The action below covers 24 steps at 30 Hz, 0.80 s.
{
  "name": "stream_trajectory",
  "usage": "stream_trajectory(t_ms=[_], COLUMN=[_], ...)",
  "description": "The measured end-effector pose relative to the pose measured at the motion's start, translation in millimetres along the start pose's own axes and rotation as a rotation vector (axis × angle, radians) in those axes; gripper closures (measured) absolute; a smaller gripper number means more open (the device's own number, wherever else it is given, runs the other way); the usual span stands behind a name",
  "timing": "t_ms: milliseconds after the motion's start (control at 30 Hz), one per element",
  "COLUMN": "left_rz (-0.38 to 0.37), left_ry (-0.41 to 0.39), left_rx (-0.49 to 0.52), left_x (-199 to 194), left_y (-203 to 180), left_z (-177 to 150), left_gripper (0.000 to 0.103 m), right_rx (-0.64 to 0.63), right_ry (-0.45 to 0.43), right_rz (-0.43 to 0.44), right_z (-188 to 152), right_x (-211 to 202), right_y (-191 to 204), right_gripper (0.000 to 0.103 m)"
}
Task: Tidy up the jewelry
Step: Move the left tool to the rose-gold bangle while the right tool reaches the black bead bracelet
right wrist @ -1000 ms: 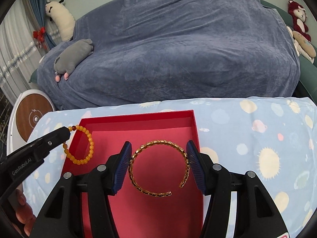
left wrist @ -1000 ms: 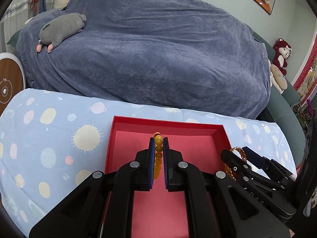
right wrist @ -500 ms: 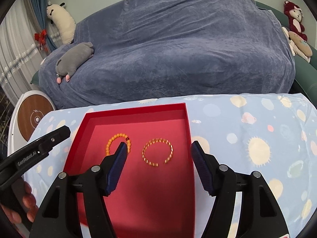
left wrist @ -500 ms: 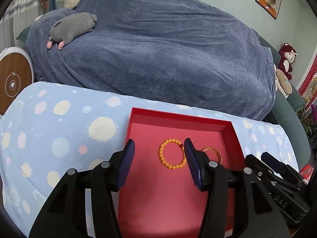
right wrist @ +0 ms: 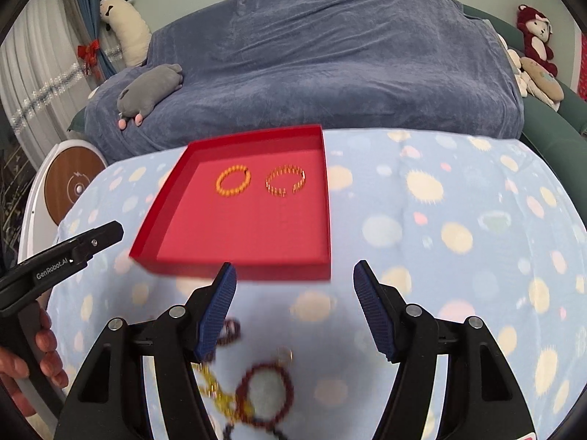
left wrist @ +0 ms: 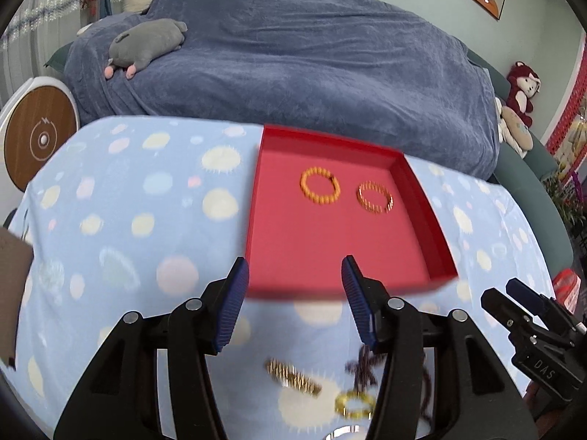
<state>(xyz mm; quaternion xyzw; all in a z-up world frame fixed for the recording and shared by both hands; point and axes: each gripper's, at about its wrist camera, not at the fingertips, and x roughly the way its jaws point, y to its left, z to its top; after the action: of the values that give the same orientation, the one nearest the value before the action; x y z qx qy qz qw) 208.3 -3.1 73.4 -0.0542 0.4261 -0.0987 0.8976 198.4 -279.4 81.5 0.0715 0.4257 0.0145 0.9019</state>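
Only our right view shows the hand (right wrist: pixel 22 363). Left gripper (left wrist: pixel 295 300) and right gripper (right wrist: pixel 293 308): jaws wide, empty, above the tablecloth (right wrist: pixel 458 238).

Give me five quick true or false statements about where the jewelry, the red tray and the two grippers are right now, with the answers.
1. The orange beaded bracelet lies inside the shallow red tray. True.
2. The open gold link bangle lies on the cloth outside the tray. False: it lies in the tray, beside the beaded bracelet and apart from it.
3. The right gripper is clamped on a bracelet. False: its jaws stand open with nothing between them.
4. A dark red beaded bracelet lies on the blue dotted cloth, outside the tray. True.
5. The left gripper holds the gold bangle. False: it is open and empty.
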Motion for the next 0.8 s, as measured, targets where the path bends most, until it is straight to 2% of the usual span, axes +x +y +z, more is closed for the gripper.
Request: stream_trajectory(t_ms=[367,533,633,800], left_rz=[0.011,0.020,0.032,0.025], left_ry=[0.115,0.130,0.133,0.149], left_rx=[-0.024,-0.015,0.007,-0.019], left_x=[-20.9,-24.7,-24.4,-21.0], left_y=[6.3,2.0,-0.7,0.4], left_z=[-95.9,-119.5,-130.0,-139.5], left_gripper=[0.053,0.053,0.053,0.053], right_rx=[0.022,0.006,0.005,0.011], right_ry=[0.109,0.143,0.170,0.181], right_rz=[-0.035,-0.051,-0.053,-0.055], right_z=[-94.7,-119.8,-130.7,-135.9], right_x=[-24.0,-19.2,-12.3,-5.4], right_y=[-4.0,-1.8,0.0,3.0], right_gripper=[0.041,0.053,0.063,0.065])
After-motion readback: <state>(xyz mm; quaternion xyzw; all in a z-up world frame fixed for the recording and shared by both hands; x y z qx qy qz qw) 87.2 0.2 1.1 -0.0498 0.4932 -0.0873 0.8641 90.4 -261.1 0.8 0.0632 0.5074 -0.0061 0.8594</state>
